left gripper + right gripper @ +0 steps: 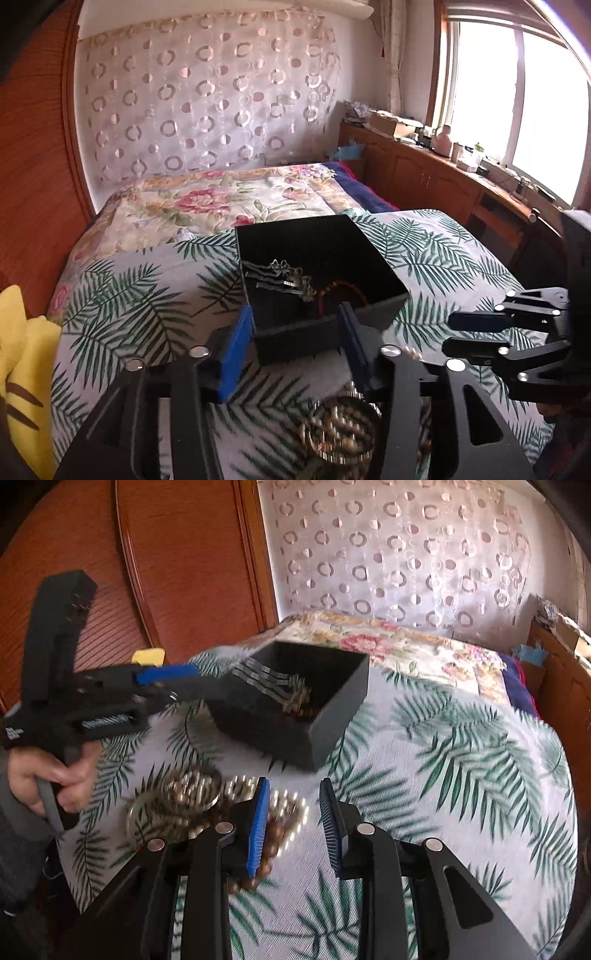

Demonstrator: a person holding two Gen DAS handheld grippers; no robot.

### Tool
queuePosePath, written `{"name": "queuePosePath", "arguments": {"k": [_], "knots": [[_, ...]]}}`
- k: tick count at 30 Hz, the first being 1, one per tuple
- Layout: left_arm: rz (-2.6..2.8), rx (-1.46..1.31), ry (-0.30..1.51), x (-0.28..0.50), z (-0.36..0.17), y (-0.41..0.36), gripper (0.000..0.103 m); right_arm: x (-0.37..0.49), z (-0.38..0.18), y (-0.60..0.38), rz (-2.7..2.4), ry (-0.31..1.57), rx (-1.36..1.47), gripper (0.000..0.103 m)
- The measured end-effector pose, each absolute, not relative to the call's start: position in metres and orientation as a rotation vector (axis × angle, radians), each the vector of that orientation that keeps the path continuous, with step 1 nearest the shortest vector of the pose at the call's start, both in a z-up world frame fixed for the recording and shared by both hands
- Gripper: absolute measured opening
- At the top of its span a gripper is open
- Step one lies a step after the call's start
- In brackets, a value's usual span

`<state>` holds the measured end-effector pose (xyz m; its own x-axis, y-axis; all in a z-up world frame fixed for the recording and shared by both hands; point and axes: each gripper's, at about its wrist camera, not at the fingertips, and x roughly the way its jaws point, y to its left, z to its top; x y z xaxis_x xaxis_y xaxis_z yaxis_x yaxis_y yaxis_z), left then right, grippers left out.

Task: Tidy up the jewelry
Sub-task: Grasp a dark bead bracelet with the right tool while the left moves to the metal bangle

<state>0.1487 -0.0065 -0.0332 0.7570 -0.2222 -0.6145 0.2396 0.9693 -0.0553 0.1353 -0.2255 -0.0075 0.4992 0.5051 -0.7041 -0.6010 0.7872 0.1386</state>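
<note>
Leaf-printed bedding (461, 760) carries everything. Both the right gripper (293, 827) and left gripper (291, 343) are held open and empty. Loose bead strands (207, 805), judged slippery and limp, are best pinched across a bunched part. Only the left wrist view shows clips and a red bracelet (343, 291) inside the black box (317, 236).

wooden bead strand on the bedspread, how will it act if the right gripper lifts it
The wooden bead strand will probably sag limply, since it lies in loose curves. Its round beads may slip between the right gripper pads. It touches the metal bangles, so it could drag them along.
</note>
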Motion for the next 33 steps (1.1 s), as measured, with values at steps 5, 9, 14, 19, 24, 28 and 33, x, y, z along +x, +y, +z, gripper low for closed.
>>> {"name": "queuePosePath", "arguments": {"k": [5, 9, 14, 19, 24, 28, 33], "knots": [[-0.249, 0.031, 0.657, 0.121, -0.038, 0.000, 0.062, 0.122, -0.020, -0.224, 0.682, 0.846, -0.130, 0.031], [-0.234, 0.036, 0.660, 0.100, -0.046, 0.007, 0.066, 0.110, -0.028, -0.222, 0.682, 0.871, -0.143, 0.031], [-0.226, 0.014, 0.668, 0.078, -0.054, 0.019, 0.075, 0.104, -0.037, -0.221, 0.663, 0.902, -0.135, 0.031], [-0.219, 0.024, 0.675, 0.061, -0.059, 0.024, 0.081, 0.104, -0.042, -0.219, 0.681, 0.916, -0.114, 0.021], [-0.227, 0.023, 0.697, 0.052, -0.066, 0.024, 0.082, 0.096, -0.030, -0.220, 0.687, 0.863, -0.103, 0.014], [-0.240, 0.017, 0.716, 0.050, -0.073, 0.022, 0.082, 0.090, -0.010, -0.226, 0.686, 0.796, -0.077, 0.014], [-0.262, 0.026, 0.738, 0.050, -0.077, 0.015, 0.082, 0.081, 0.017, -0.235, 0.679, 0.721, -0.053, 0.013]]}}
